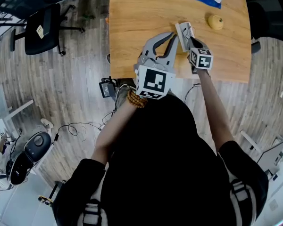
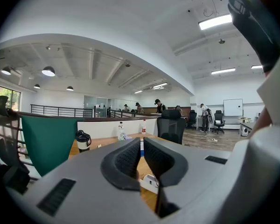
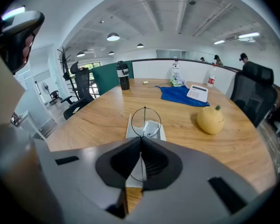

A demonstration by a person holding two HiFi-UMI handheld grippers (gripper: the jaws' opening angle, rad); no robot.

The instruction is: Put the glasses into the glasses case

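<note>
Thin black wire-rimmed glasses [image 3: 146, 118] stand upright between the pads of my right gripper [image 3: 141, 146], which is shut on them. Right below and just beyond them lies the open white glasses case [image 3: 130, 130] on the wooden table [image 3: 93, 120]. In the head view the right gripper [image 1: 187, 36] hovers over the case [image 1: 183, 29] near the table's near edge. My left gripper [image 1: 172, 36] is just to its left, pointing level. Its pads [image 2: 126, 160] stand a narrow gap apart with nothing between them, and part of the case [image 2: 149, 183] shows below the left gripper [image 2: 141, 146].
A yellow fruit-shaped object [image 3: 211, 119] sits right of the case. Further back lies a blue cloth [image 3: 177, 96] with a white device [image 3: 198, 92] on it, and a black tumbler [image 3: 123, 75]. Black office chairs [image 1: 42, 27] and cables [image 1: 75, 126] are on the wood floor.
</note>
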